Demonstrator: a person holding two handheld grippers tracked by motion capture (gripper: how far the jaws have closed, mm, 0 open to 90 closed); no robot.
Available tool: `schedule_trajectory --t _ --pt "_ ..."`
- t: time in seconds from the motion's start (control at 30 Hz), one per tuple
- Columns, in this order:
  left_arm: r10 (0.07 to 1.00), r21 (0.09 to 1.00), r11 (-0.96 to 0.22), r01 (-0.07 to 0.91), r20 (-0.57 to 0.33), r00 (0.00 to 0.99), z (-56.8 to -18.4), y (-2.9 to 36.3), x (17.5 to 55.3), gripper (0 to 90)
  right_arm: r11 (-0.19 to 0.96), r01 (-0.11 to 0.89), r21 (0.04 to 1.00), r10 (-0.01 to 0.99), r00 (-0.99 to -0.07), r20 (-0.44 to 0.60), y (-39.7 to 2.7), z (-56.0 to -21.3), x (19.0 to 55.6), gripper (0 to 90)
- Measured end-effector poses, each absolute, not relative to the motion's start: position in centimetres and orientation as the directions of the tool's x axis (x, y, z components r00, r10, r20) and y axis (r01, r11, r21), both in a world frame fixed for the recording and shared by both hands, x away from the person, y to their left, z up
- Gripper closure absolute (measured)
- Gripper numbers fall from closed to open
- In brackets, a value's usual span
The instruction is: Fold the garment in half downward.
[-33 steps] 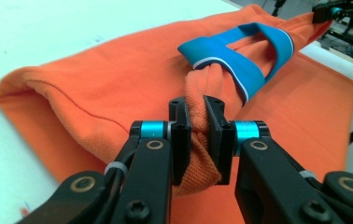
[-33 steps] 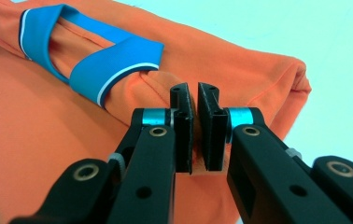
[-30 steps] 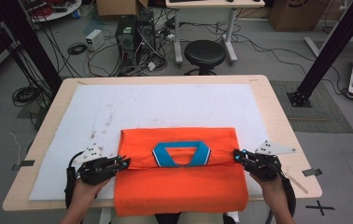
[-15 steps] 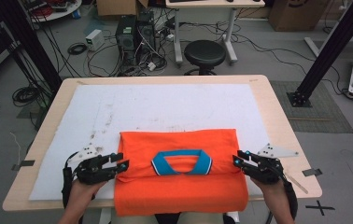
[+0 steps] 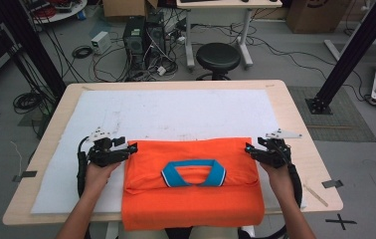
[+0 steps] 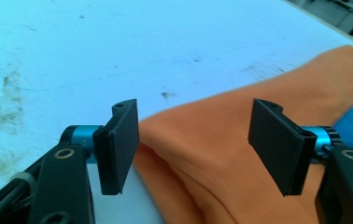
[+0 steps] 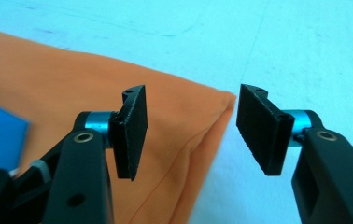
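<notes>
We see a folded orange knit shirt with a blue collar [image 5: 191, 186] lying at the middle of the near edge of the light wooden table [image 5: 305, 124], on the white sheet [image 5: 176, 112] that covers most of the tabletop. Its lower part hangs a little over the near edge, and the collar faces up at the centre of the fold.

Our left gripper [image 5: 129, 148] sits at the shirt's far left corner. In the left gripper view its jaws stand wide — they have just been opening — and the orange cloth [image 6: 221, 154] lies below and between them, with no pad pressing on it; the left pad [image 6: 118, 144] is over the cloth's rim where it meets the white sheet [image 6: 118, 46].

Our right gripper [image 5: 249, 149] sits at the shirt's far right corner, mirroring the left. Its jaws too have just been opening and stand well apart. In the right gripper view the shirt's folded corner [image 7: 184, 130] points into the gap between the pads, touching neither — the right pad [image 7: 258, 130] is over bare white sheet [image 7: 305, 51].

Both hands rest on the table near its near edge, the forearms coming in on either side of the shirt.
</notes>
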State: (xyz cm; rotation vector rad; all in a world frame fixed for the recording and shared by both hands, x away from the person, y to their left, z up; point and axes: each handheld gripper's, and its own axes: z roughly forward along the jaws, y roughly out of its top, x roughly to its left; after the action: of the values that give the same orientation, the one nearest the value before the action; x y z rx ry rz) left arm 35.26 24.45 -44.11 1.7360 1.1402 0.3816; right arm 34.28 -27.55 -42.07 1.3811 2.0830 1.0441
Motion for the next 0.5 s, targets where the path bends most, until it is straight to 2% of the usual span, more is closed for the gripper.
schedule_trajectory --t 0.1,0.5 --pt "0.837 0.838 -0.063 0.541 -0.251 0.486 -44.6 24.4 36.1 31.5 0.229 0.607 0.761 0.915 -0.401 0.045 -27.1 -42.5 35.5 40.8" --pt "0.88 0.778 -0.142 0.613 -0.184 0.437 -45.5 23.4 37.5 33.3 0.234 0.696 0.678 0.936 -0.349 0.035 -26.5 -44.1 38.0 36.9"
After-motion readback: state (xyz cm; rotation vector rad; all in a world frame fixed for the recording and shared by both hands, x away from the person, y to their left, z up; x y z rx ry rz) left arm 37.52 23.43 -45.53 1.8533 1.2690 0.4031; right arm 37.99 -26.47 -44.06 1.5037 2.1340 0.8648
